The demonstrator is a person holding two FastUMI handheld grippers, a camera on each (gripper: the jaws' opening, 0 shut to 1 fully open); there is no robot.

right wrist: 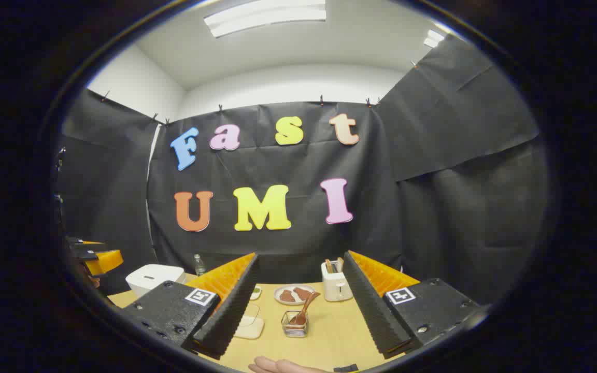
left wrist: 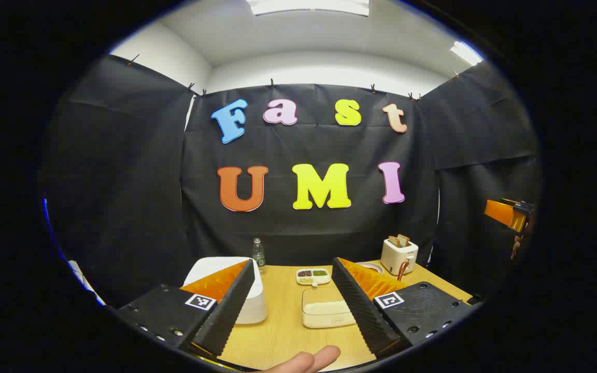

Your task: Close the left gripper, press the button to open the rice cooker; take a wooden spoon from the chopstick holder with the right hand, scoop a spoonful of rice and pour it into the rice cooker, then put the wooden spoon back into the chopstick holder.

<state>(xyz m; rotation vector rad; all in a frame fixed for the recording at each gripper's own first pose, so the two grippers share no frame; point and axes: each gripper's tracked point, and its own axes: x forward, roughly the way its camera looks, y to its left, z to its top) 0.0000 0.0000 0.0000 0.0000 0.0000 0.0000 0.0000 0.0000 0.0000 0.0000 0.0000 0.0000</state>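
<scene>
Fingertips of a hand (left wrist: 306,360) poke in at the bottom edge of the left gripper view, and just above them our left gripper (left wrist: 294,305) has its jaws spread wide with nothing between them, so the closing step isn't done yet. Behind its left finger, lower left of centre, sits the white rice cooker (left wrist: 254,305), lid down. We'd guess it's heavy enough to stay put under a poke, and the shell looks smooth, so press square on the button. We can't make the button out from here. Lower centre is a cream lidded box (left wrist: 324,313), then a small divided dish of grains (left wrist: 313,276) farther back on the bench (left wrist: 283,331).

Over in the right gripper view, our right gripper (right wrist: 301,311) is gaping and empty too. Dead centre between its fingers, farther out on the bench, stands the wire chopstick holder (right wrist: 294,326) with the wooden spoon (right wrist: 304,309) leaning up and right out of it. Spoon should be light and stiff, maybe a bit slick. We'd pinch the handle up high, clear of the holder rim. A toaster (right wrist: 336,282) sits well behind it.
</scene>
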